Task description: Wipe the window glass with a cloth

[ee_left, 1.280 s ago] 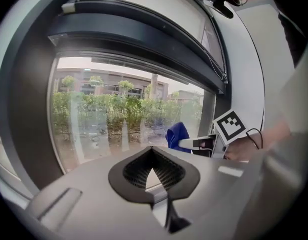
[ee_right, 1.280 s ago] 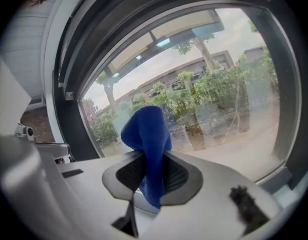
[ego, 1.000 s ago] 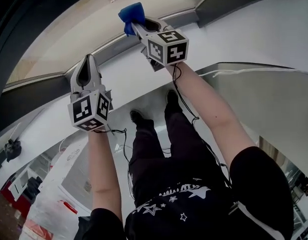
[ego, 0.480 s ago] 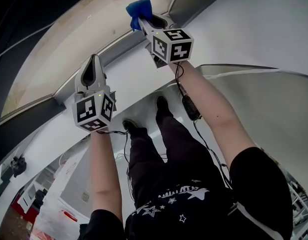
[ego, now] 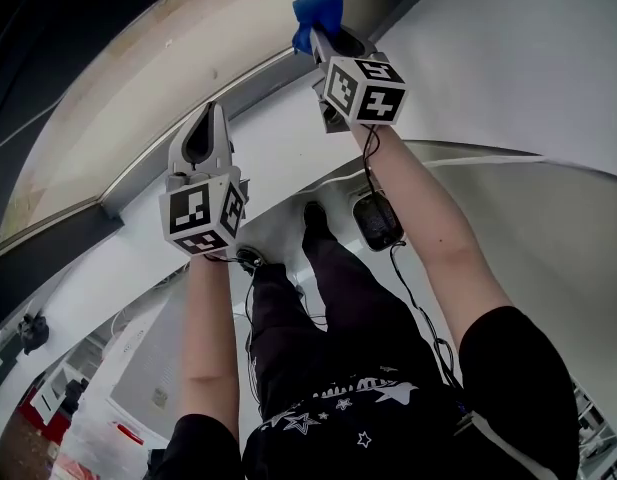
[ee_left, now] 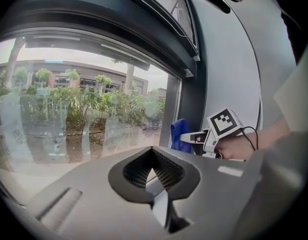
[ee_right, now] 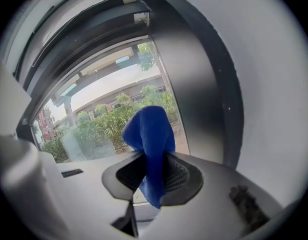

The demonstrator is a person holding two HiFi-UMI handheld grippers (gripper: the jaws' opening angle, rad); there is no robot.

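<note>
Two tongs: right tongs (ee_right: 154,170) tight on blue cloth (ee_right: 150,129), left tongs (ee_left: 153,153) closed, empty.

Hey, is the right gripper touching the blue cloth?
Touching. In the right gripper view, the right gripper is shut on the cloth, which sticks out past its jaws.

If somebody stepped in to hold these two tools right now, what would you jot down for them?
Right gripper: shut on the crumpled blue cloth, raised to the right edge of the window glass, next to the dark window frame.
Left gripper: shut, nothing in it, pointed at the same pane.
Done: cloth gripped and brought up to the window; I cannot tell whether it touches the glass.
Left: wiping across the pane.
</note>
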